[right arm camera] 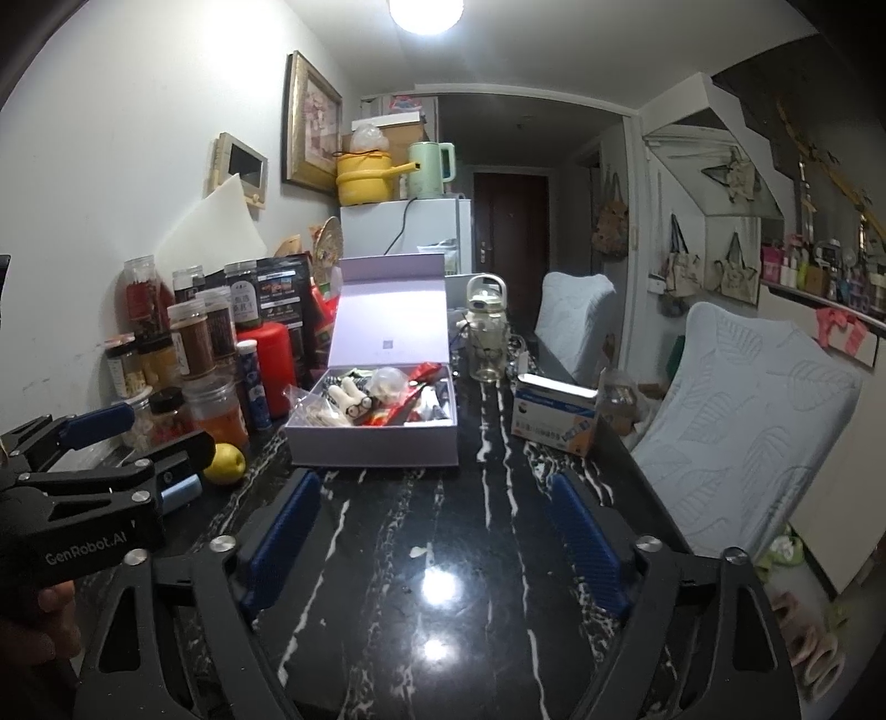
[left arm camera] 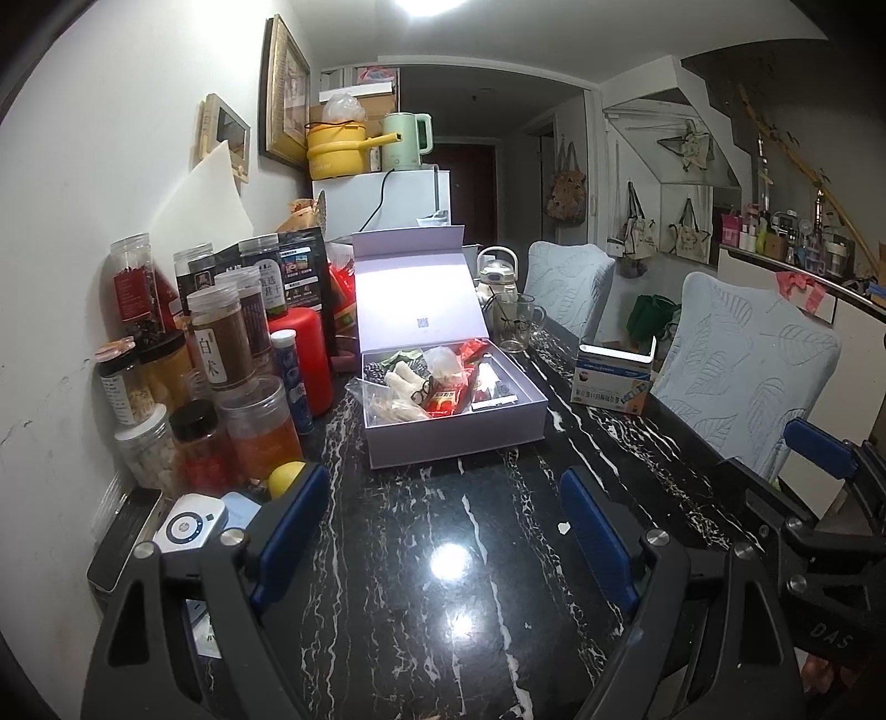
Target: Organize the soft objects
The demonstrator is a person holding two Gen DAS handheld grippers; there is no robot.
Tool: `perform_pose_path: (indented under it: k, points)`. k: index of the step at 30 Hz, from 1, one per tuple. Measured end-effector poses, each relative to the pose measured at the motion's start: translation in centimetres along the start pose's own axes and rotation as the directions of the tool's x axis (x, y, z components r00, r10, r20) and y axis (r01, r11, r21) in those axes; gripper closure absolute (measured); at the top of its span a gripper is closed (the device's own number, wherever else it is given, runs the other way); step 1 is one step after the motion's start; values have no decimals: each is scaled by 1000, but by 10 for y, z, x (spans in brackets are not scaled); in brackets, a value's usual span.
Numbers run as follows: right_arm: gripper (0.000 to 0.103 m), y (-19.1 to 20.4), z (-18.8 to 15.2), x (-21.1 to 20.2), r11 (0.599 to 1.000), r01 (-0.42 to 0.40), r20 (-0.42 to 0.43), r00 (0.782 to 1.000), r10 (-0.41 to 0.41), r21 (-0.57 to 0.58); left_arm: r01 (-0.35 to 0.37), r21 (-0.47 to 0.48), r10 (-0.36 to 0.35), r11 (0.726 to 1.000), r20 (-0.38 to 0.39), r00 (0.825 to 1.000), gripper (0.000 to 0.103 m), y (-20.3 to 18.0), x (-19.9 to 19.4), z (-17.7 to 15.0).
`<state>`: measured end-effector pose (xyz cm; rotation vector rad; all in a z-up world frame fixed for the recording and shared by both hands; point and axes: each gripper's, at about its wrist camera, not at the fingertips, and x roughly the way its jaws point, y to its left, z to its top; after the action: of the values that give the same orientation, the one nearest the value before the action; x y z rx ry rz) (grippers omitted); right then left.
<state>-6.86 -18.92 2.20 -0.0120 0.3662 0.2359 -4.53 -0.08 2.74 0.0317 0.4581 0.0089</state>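
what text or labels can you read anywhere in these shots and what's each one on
"GenRobot.AI" on the left gripper body, seen from the right wrist view.
"DAS" on the right gripper body, in the left wrist view.
"白术" on the label of a brown jar.
Print on the other jars, the black pouch, the red packet in the open box and the small carton: too small or blurred.

Ceiling lamp (right arm camera: 425, 14) glare, fisheye-warped edges

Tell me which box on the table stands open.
The lavender gift box in the middle, lid raised and packets showing inside; the smaller blue-and-white carton to its right is closed.
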Motion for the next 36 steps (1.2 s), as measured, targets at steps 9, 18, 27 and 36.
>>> perform_pose_path:
  k: [9, 18, 27, 36]
  points:
    - [9, -1, 0, -4, 1000, 1, 2, 1000, -1, 0, 4, 1, -4, 1000, -5, 1000, 17, -2, 0, -3]
    - [9, 1, -1, -3, 1000, 12, -3, 1000, -12, -10, 0, 10, 0, 1000, -10, 1000, 17, -4, 0, -4]
    - [9, 0, -3, 3, 999, 33, -22, 999, -33, -10, 3, 30, -3, 1000, -20, 1000, 17, -6, 3, -6]
    - [9, 0, -4, 4, 999, 31, -23, 999, -31, -11, 14, 43, -13, 999, -20, 1000, 17, -11, 1, -6]
